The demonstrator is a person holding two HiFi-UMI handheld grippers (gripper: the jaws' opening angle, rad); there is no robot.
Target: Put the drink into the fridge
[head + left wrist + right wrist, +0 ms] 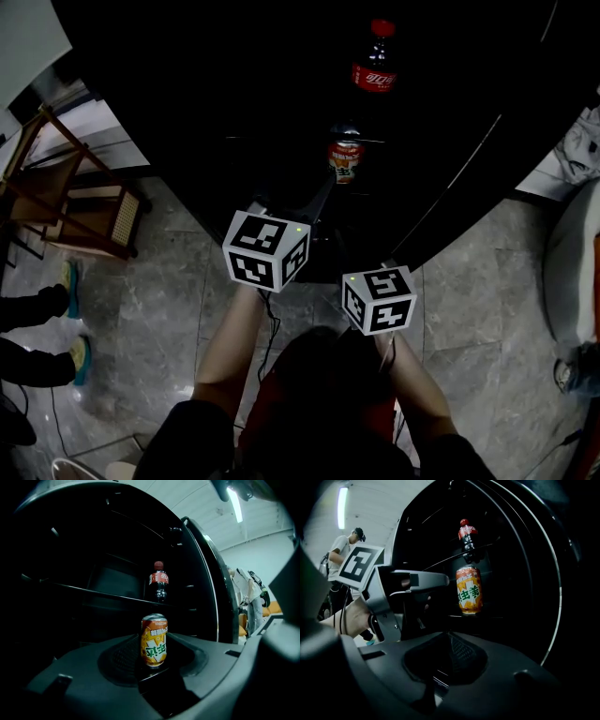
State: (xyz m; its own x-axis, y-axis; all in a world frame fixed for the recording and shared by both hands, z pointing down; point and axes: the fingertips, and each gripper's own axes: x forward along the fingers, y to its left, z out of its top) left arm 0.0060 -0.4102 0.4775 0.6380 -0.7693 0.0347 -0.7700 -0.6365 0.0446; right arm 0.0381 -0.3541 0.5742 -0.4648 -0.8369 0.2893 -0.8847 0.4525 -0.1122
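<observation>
The fridge (70, 564) stands open and dark inside. The left hand-held gripper (154, 662) reaches into it and grips the can (153, 641): in its own view the jaws sit apart by the can's width, with the orange can upright between their tips. The left pad (124, 654) lies right against the can's side. From the right gripper view the can hangs just above a lower shelf line (487, 616); I cannot tell whether its base touches. A bottle (159, 581) with a red cap and red label stands upright on the shelf (93, 591) above, farther back than the can and apart from it. The right hand-held gripper (449, 637) is closed and empty, its pads meeting in a ridge, and it points at the fridge from just beside the left one. In the head view both marker cubes (267, 248) (380, 298) sit side by side in front of the fridge, over a grey floor (169, 281), with the person's forearm (230, 342) behind the left cube. A wooden chair (75, 202) stands to the left. Another person (340, 559) stands in the background of the right gripper view.
</observation>
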